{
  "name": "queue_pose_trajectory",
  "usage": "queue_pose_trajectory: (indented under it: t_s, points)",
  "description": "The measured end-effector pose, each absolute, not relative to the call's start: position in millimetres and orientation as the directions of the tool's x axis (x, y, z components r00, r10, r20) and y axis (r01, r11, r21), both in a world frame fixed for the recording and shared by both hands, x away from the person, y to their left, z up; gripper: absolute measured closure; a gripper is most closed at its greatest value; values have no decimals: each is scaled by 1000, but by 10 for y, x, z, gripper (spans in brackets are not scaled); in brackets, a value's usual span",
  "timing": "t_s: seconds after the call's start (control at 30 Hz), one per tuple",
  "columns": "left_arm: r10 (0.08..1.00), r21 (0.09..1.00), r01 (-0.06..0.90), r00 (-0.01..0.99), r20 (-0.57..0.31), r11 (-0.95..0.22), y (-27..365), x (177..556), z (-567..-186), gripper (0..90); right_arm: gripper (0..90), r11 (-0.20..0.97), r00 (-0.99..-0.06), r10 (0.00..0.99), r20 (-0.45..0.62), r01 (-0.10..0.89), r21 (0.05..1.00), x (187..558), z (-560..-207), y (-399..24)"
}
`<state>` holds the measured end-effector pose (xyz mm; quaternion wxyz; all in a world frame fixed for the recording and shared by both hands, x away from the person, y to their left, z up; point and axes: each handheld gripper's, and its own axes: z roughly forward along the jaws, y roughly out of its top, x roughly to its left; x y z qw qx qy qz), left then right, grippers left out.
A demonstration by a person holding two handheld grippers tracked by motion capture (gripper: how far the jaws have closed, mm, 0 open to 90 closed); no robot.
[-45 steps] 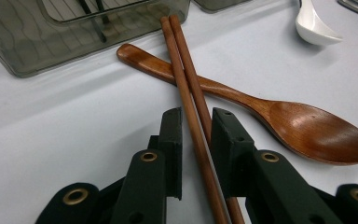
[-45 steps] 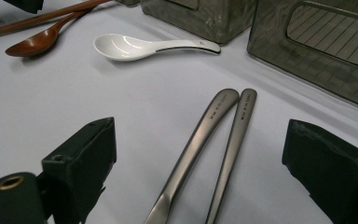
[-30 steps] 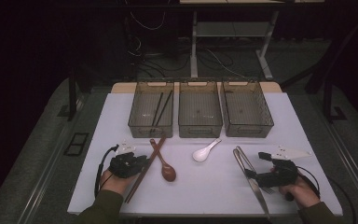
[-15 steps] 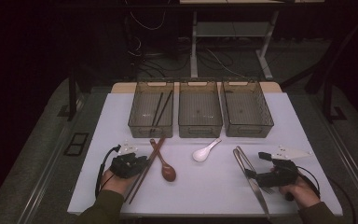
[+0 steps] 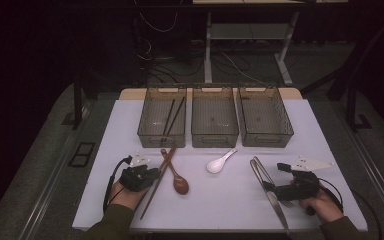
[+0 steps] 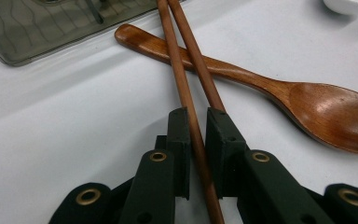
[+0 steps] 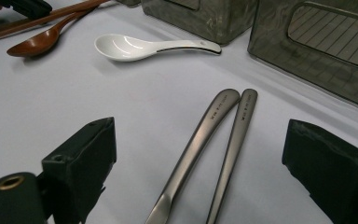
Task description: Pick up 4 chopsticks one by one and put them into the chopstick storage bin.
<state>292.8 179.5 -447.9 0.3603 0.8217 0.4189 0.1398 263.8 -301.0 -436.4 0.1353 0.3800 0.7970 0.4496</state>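
Note:
Two brown chopsticks lie crossed over a wooden spoon on the white table. My left gripper sits low at their near end. Its jaws have just been closing. One chopstick runs between the pads with a thin gap beside it, and the other chopstick passes under the right jaw. My right gripper stands wide open over two metal cutlery handles, which lie between its jaws untouched. A white ceramic spoon rests mid-table.
Three clear bins stand in a row at the back: the left bin holds dark chopsticks, while the middle bin and the right bin look bare. The table's front edge runs just below both hands.

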Motion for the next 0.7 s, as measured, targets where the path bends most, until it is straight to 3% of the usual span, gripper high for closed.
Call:
queue_pose_trajectory:
  t_s: [0.7]
  points:
    - [806, 708, 596, 589, -64, -380, 1793, 2953, -4469, 832, 98, 307, -676, 726, 127, 485, 819, 2638, -4364, -3010]
